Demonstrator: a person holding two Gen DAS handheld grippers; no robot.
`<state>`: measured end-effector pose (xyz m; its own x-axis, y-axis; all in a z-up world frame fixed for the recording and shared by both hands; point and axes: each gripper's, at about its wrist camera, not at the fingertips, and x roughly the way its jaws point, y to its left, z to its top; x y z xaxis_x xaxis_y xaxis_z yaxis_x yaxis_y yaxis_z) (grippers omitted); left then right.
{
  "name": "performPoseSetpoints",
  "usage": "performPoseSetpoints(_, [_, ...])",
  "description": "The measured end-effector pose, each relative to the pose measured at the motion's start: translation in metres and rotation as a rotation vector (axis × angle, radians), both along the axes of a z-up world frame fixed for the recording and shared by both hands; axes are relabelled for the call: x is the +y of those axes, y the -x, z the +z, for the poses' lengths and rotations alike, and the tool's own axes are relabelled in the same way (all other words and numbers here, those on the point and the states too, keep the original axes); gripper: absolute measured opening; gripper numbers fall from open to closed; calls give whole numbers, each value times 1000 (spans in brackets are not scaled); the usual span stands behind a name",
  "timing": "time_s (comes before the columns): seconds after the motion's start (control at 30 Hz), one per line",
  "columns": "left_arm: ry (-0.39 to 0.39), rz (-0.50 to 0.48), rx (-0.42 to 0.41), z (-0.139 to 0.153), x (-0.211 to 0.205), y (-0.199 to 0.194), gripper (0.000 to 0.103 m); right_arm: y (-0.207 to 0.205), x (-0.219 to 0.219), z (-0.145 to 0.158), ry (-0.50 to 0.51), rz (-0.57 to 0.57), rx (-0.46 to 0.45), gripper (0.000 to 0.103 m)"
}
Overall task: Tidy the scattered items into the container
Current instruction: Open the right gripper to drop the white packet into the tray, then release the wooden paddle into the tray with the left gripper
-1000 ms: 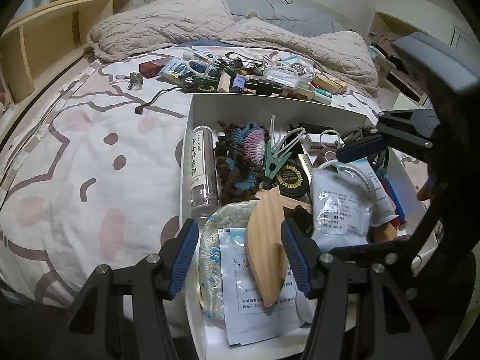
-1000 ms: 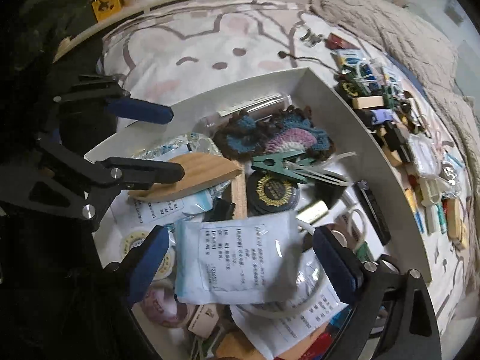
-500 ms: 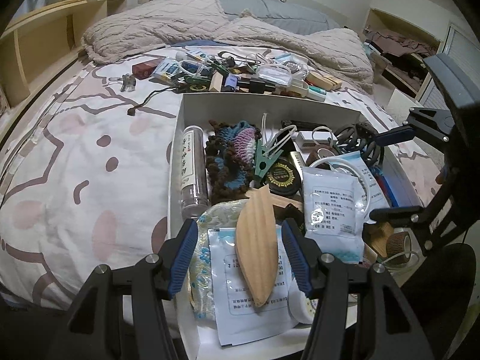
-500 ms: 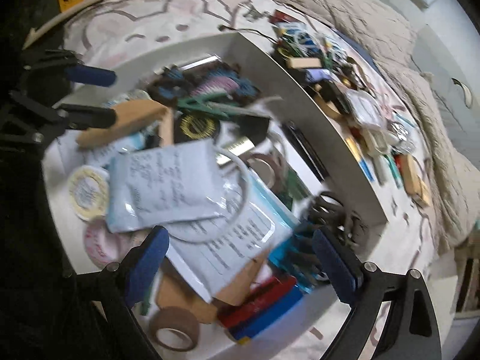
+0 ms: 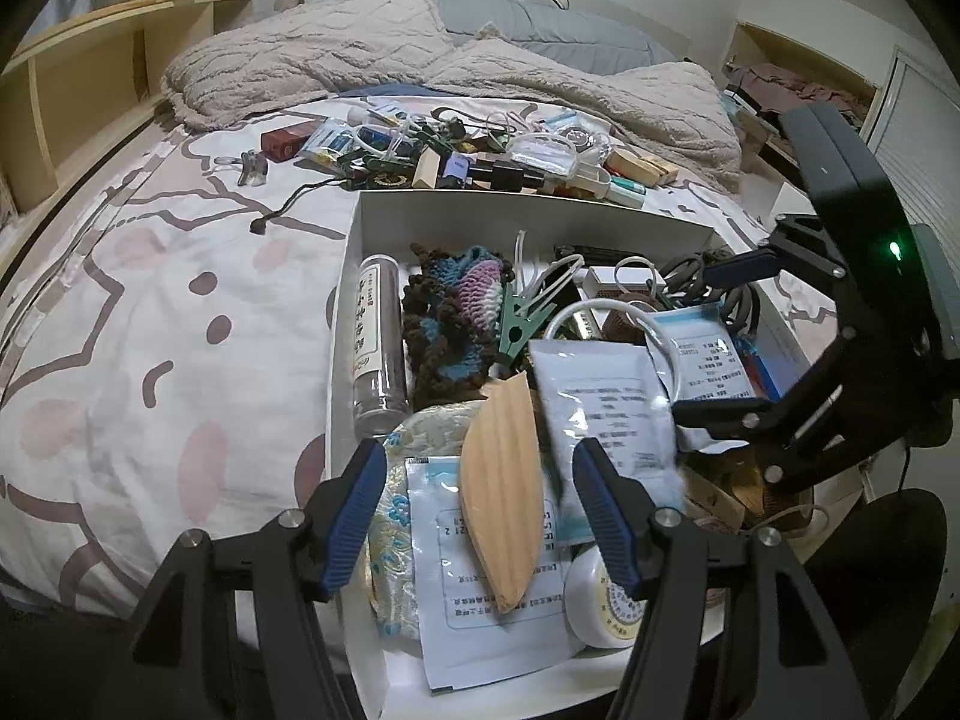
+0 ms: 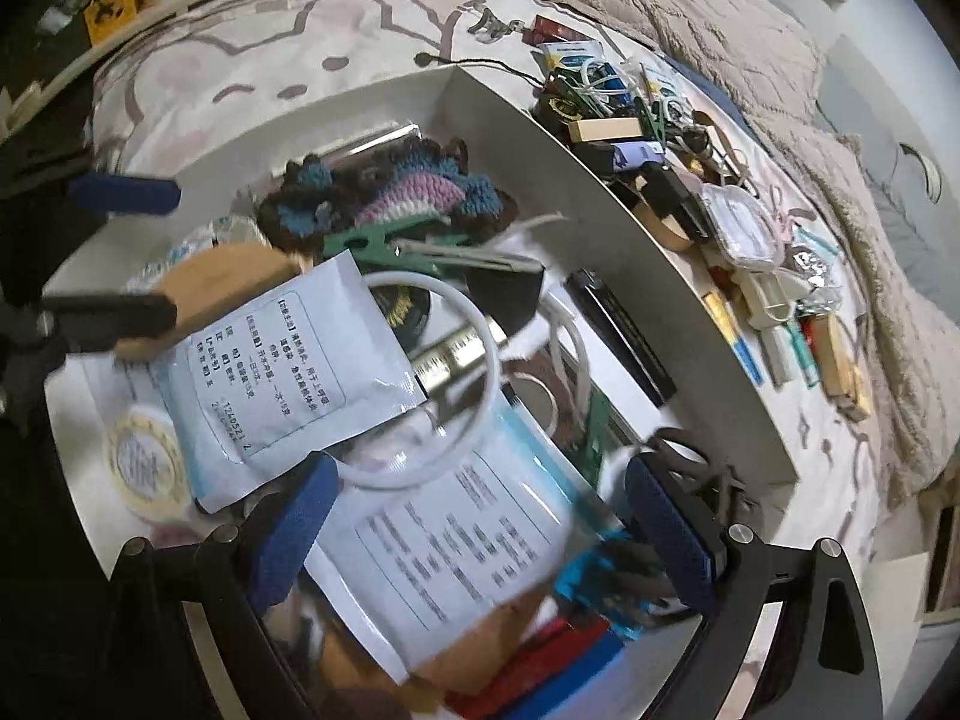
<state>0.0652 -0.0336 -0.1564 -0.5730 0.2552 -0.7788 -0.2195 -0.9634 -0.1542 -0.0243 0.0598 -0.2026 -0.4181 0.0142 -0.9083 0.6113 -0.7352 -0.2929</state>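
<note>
I am holding my left gripper [image 5: 474, 516] with its jaws spread wide and empty, hanging over the near end of the white box [image 5: 528, 210]. A leaf-shaped wooden piece [image 5: 501, 492] is lying between its blue pads, not touched by either. My right gripper [image 6: 474, 534] is also standing open and gripping nothing, hovering over the right side of the box above a printed paper packet [image 6: 456, 546]. Inside the box a white sachet [image 6: 288, 372] is resting on a white ring [image 6: 438, 384], with a green clothespin [image 5: 519, 324] and a crocheted piece [image 5: 456, 312] lying further in, and a clear tube [image 5: 378, 348] running along the box's left wall. Beyond the far wall of the box, scattered small items [image 5: 480, 156] are sitting on the bedsheet [image 5: 150, 312], with a rumpled blanket [image 5: 336, 54] behind them.
</note>
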Motion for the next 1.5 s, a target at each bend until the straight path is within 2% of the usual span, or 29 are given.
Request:
performPoseSetpoints(0.2, [-5, 9, -11, -2, -3, 2, 65, -1, 2, 3, 42, -33, 6, 97])
performPoseSetpoints(0.33, [-11, 13, -5, -2, -4, 2, 76, -1, 14, 9, 122, -114, 4, 97])
performPoseSetpoints(0.4, [-22, 16, -3, -1, -5, 3, 78, -3, 21, 11, 162, -161, 13, 97])
performPoseSetpoints(0.6, [-27, 23, -2, 1, -4, 5, 82, -15, 39, 18, 215, -298, 112, 97])
performPoseSetpoints(0.9, [-14, 55, 48, 9, 0, 4, 94, -42, 54, 17, 266, -383, 198, 97])
performPoseSetpoints(1.27, [-6, 88, 70, 12, 2, 11, 95, -53, 69, 30, 379, -515, 315, 97])
performPoseSetpoints(1.33, [-6, 91, 72, 13, 3, 14, 95, -51, 70, 30, 376, -523, 313, 97])
performPoseSetpoints(1.5, [-1, 90, 83, 15, 4, 18, 95, -38, 68, 24, 281, -547, 266, 97])
